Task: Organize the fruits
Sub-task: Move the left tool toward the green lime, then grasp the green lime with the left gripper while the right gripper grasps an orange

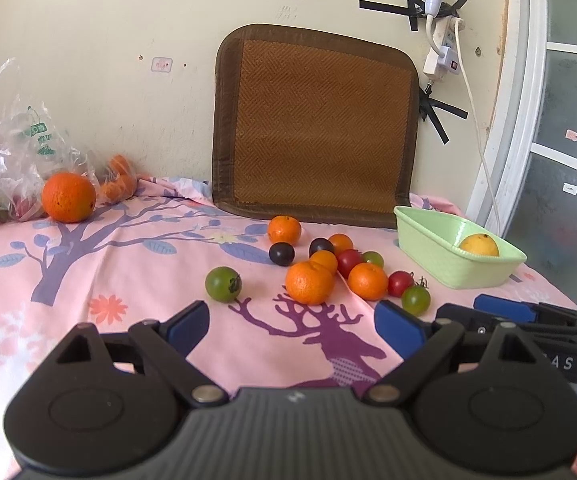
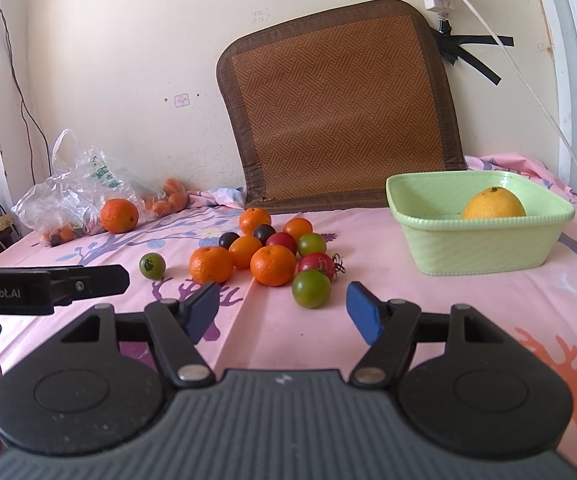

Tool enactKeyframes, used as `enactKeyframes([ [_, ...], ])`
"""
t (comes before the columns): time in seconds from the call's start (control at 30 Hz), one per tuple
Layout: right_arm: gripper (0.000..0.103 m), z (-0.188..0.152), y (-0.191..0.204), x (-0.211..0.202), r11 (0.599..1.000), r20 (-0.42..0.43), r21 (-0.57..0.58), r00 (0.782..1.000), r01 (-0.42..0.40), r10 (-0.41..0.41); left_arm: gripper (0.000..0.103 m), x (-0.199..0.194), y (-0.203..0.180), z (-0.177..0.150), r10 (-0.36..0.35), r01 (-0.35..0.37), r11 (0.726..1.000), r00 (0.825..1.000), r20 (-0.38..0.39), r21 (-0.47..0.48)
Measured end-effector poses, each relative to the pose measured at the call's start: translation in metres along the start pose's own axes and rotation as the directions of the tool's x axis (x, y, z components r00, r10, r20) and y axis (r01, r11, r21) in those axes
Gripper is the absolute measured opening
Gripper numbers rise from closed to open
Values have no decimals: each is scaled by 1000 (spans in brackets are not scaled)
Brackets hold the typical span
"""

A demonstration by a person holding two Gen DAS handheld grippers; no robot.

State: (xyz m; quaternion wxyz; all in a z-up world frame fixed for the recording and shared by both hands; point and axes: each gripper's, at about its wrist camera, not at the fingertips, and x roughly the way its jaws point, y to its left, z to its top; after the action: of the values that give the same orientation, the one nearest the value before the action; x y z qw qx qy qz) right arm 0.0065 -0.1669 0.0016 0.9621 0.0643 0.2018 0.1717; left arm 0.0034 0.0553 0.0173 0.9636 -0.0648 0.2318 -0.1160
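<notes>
your right gripper point(image 2: 282, 312) stood wide and empty with the green tomato point(image 2: 311, 288) just ahead between its fingers (nearer than your left gripper point(image 1: 292, 322), also wide), the green basket point(image 2: 440, 248) off to its right.

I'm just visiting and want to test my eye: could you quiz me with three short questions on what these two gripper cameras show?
1. True or false: the green basket already holds one yellow-orange fruit.
2. Which lies apart from the main fruit cluster, off to its left? A) the lone green tomato B) a banana C) a blue cup
3. Fill in: both the left gripper and the right gripper are ____, holding nothing.

Key: 1 true; 2 A; 3 open.
</notes>
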Motion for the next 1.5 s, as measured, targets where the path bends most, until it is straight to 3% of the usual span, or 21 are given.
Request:
enactKeyframes([
  [0.4, 71, 2, 9, 7, 997, -36, -64, 999, -34, 31, 91, 9, 5, 6, -64, 64, 998, 995, -79, -1],
  [0.53, 63, 9, 17, 17, 989, -47, -136, 998, -57, 51, 91, 18, 16, 17, -28, 28, 1000, 995, -93, -3],
  [0.67, 54, 19, 31, 35, 962, -72, -247, 992, -117, 103, 81, 38, 37, 30, 1, -5, 1000, 990, -138, -25],
  [0.83, 53, 27, 55, 69, 921, -128, -349, 983, -172, 136, 80, 68, 47, 40, 17, -20, 1000, 983, -184, -14],
  [1.0, 51, 30, 60, 99, 918, -204, -349, 971, -188, 121, 57, 91, 52, 42, 14, -20, 1000, 973, -230, -21],
  [1.13, 47, 28, 60, 114, 924, -260, -329, 960, -194, 109, 53, 96, 52, 40, 16, -21, 1000, 974, -227, -22],
  [1.27, 42, 28, 58, 108, 929, -253, -315, 961, -193, 114, 30, 93, 47, 38, 26, -25, 1000, 973, -228, 9],
  [1.5, 42, 19, 49, 54, 933, -182, -310, 975, -182, 130, 30, 68, 33, 30, -55, 48, 998, 973, -225, -36],
])
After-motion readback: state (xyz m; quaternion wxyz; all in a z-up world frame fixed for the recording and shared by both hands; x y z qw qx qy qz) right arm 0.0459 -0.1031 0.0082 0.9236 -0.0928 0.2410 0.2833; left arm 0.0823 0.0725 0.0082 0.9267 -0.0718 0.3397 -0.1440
